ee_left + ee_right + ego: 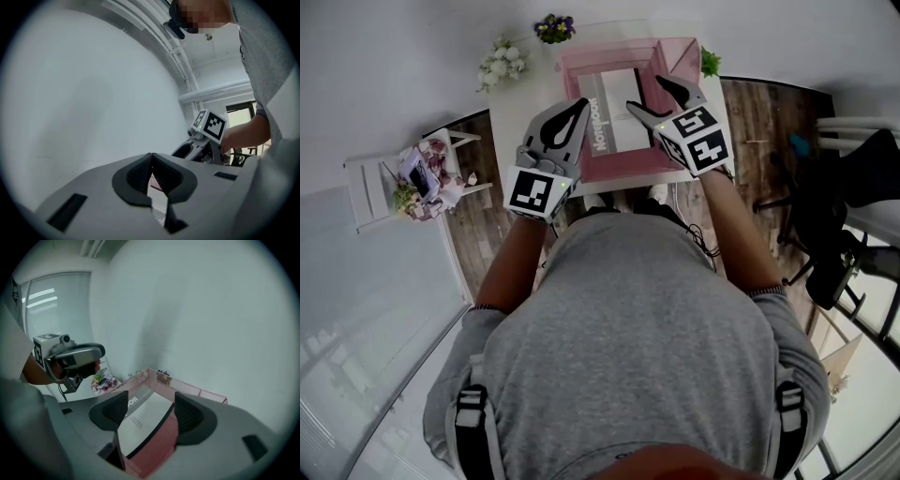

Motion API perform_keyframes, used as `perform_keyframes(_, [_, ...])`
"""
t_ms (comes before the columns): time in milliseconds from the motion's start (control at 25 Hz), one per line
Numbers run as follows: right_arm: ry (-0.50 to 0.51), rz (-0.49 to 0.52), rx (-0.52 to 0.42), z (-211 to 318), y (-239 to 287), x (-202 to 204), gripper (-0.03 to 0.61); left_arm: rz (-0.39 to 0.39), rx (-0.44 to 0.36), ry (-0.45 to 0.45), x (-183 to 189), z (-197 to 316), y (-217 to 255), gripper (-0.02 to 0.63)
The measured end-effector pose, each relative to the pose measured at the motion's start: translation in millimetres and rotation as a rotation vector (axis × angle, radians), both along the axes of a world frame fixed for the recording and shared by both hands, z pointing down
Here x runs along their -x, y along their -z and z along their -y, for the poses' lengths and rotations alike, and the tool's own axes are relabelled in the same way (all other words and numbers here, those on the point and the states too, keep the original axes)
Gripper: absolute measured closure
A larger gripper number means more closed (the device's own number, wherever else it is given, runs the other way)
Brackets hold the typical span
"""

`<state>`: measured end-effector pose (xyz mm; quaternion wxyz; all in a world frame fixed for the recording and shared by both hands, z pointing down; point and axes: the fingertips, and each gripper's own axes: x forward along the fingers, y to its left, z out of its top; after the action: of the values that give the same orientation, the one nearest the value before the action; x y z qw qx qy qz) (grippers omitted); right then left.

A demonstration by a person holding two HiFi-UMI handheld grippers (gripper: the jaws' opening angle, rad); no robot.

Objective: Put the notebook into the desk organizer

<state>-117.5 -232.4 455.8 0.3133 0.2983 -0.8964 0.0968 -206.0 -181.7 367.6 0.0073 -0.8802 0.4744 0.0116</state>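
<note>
1. Fingers of the right gripper (151, 405) stand wide apart and grip nothing. The notebook (143, 418) shows in the gap between them, and the pads do not appear to press on it.
2. The left gripper (151, 161) has its fingers closed together, with nothing held.
3. In the head view the notebook lies inside the pink desk organizer (609, 171), its long axis running roughly 12 to 6 o'clock.
4. From the right gripper's tips it sits toward 8 o'clock, just beside them. From the left gripper's tips it sits toward 3 o'clock, near.
5. The right gripper looks nearer, so any retreat likely goes toward 4 o'clock, clear of the notebook's edge.
</note>
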Motion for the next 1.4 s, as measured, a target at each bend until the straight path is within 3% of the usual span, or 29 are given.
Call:
perform_keyframes(320, [0.059, 0.163, -0.082, -13, 46, -4, 0.29, 0.014, -0.007, 0.04, -7, 1, 2, 0.594])
perform_keyframes(720, [0.129, 0.352, -0.252, -35, 87, -10, 0.368, 0.011, -0.026, 0.066, -18, -3, 20, 0.594])
perform_keyframes(920, [0.165, 0.404, -0.305, -48, 95, -13, 0.42, 0.003, -0.036, 0.059, -30, -8, 23, 0.595])
perform_keyframes(1120, [0.164, 0.433, -0.323, -52, 93, -24, 0.571, -0.009, -0.064, 0.042, -43, -14, 30, 0.595])
perform_keyframes(1400, [0.191, 0.436, -0.369, -56, 95, -28, 0.572, -0.018, -0.069, 0.056, -44, -15, 35, 0.595])
